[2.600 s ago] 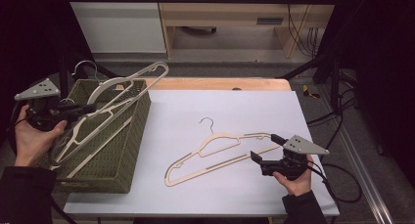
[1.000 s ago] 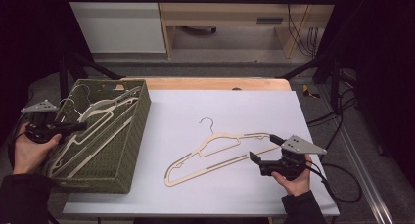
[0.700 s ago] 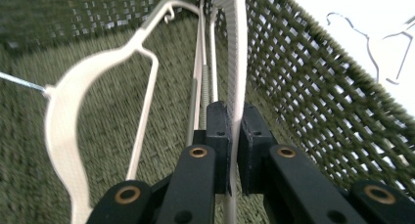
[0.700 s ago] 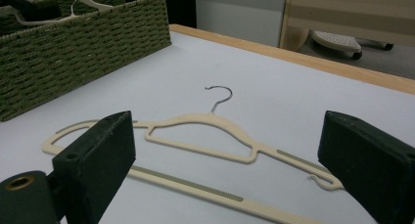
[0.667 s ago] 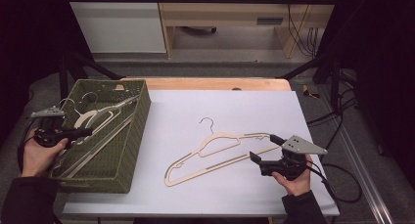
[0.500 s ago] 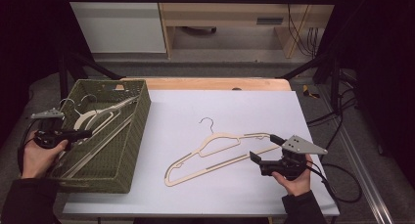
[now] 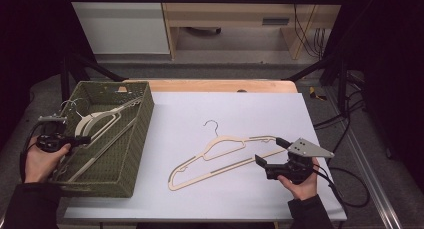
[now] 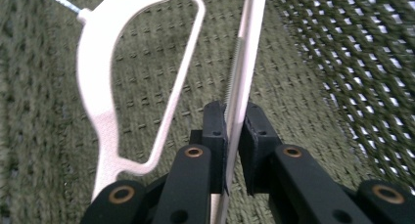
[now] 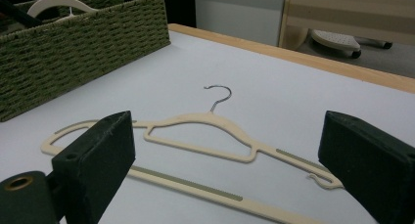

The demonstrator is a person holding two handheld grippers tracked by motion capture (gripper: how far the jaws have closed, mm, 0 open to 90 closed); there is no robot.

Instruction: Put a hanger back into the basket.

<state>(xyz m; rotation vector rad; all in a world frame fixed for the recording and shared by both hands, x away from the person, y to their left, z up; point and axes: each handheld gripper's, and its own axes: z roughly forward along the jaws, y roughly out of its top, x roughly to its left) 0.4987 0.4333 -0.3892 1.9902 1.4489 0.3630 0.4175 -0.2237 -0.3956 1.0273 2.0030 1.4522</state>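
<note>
A cream hanger [image 7: 226, 154] with a metal hook lies flat on the white table [image 7: 210, 109]. My right gripper [image 7: 267, 150] rests by that hanger's right end, open; in the right gripper view its jaws [image 9: 230, 136] stand wide apart on either side of the hanger [image 9: 205, 131]. A second cream hanger [image 7: 97, 120] lies slanted inside the green woven basket [image 7: 135, 139] at the left. My left gripper [image 7: 86, 138] is shut on its straight bar [image 8: 242, 72], low over the basket floor [image 8: 49, 150]; the hanger's curved shoulder [image 8: 100, 97] lies to the left.
The basket [image 9: 83, 33] takes up the table's left end, its walls close around my left gripper. A wooden strip [image 7: 225, 85] runs along the table's far edge. Cables [image 7: 345, 184] trail off the right side.
My left gripper has come down and toward me, lowering its hanger from above the rim into the basket. The right gripper and the table hanger have not moved.
</note>
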